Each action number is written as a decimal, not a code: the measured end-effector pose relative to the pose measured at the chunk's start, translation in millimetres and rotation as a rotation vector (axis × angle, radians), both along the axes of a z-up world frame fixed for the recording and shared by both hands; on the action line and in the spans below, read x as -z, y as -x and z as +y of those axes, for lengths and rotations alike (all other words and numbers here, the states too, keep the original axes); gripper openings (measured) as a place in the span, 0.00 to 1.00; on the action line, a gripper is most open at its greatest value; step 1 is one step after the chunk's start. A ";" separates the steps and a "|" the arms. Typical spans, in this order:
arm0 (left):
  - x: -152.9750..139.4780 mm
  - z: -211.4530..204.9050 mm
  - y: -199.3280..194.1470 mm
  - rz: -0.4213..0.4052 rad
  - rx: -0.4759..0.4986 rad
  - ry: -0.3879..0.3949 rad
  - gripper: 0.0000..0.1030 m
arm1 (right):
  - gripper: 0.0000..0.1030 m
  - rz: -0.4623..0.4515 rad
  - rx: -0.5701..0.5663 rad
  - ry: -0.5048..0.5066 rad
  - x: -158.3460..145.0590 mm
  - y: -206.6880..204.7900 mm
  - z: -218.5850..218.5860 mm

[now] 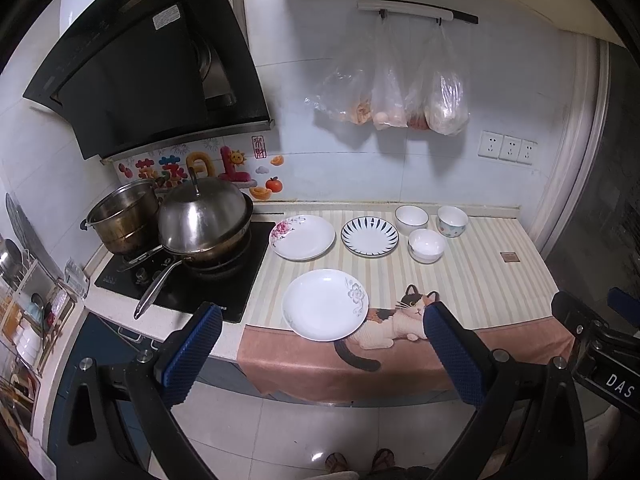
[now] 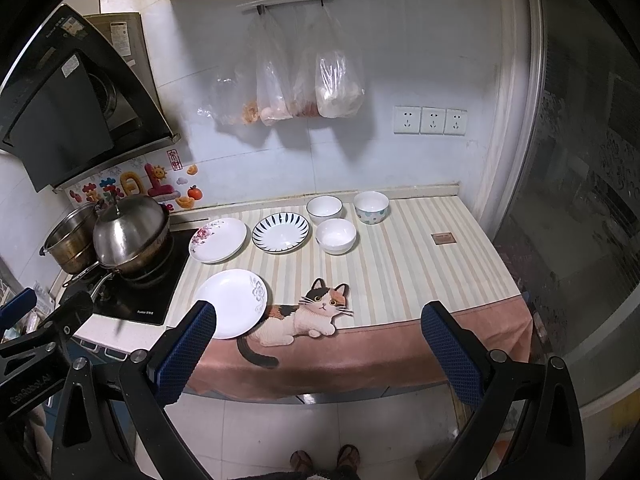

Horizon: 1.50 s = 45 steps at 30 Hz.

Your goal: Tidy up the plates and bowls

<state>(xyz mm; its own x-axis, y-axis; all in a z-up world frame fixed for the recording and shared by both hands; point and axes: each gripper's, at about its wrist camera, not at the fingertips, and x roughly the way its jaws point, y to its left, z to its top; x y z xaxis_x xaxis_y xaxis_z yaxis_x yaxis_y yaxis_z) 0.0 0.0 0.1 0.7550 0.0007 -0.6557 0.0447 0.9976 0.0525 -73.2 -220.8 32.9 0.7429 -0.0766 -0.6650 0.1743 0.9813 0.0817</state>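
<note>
Left tool [image 1: 322,354]: fingers spread wide, holding nothing — held off the table's front edge.
Right tool [image 2: 318,350]: also wide open and empty, in front of the table.
Table [image 2: 420,264]: covered by a striped cloth with a cat picture.
Grey-flower plate [image 1: 325,305]: nearest the front edge, just beside the cat.
Pink-flower plate [image 1: 302,237]: behind it, beside the stove [image 1: 188,284].
Blue-striped plate [image 1: 369,236]: just right of the pink-flower plate.
Bowls: three near the wall — plain bowl [image 1: 426,245] in front, blue-rimmed bowl [image 1: 411,217] and dotted bowl [image 1: 452,220] behind.
</note>
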 end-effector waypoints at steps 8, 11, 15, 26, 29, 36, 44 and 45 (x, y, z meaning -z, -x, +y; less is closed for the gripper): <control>0.2 0.4 -0.2 0.007 0.002 0.004 1.00 | 1.00 0.000 0.000 -0.001 -0.4 -0.7 -0.8; 0.9 -1.2 -0.1 0.007 0.002 0.004 1.00 | 1.00 0.002 -0.003 -0.008 2.7 0.4 -2.7; 1.0 -1.0 -0.3 0.010 0.002 0.005 1.00 | 1.00 0.003 -0.004 -0.010 3.9 1.6 -3.3; 6.7 -4.3 1.5 0.014 -0.003 0.006 1.00 | 1.00 0.010 -0.005 -0.010 7.8 1.8 -4.8; 6.7 -4.2 1.3 0.013 -0.002 0.006 1.00 | 1.00 0.013 -0.005 -0.009 9.7 1.9 -4.1; 8.4 -2.2 2.5 0.014 0.002 0.008 1.00 | 1.00 0.021 -0.007 -0.007 12.6 0.0 -4.0; 13.3 -3.9 3.8 0.017 0.007 0.006 1.00 | 1.00 0.022 -0.002 -0.008 11.0 -0.6 -7.1; 13.8 -4.2 4.5 0.017 0.008 0.006 1.00 | 1.00 0.021 -0.001 -0.008 10.5 0.0 -7.7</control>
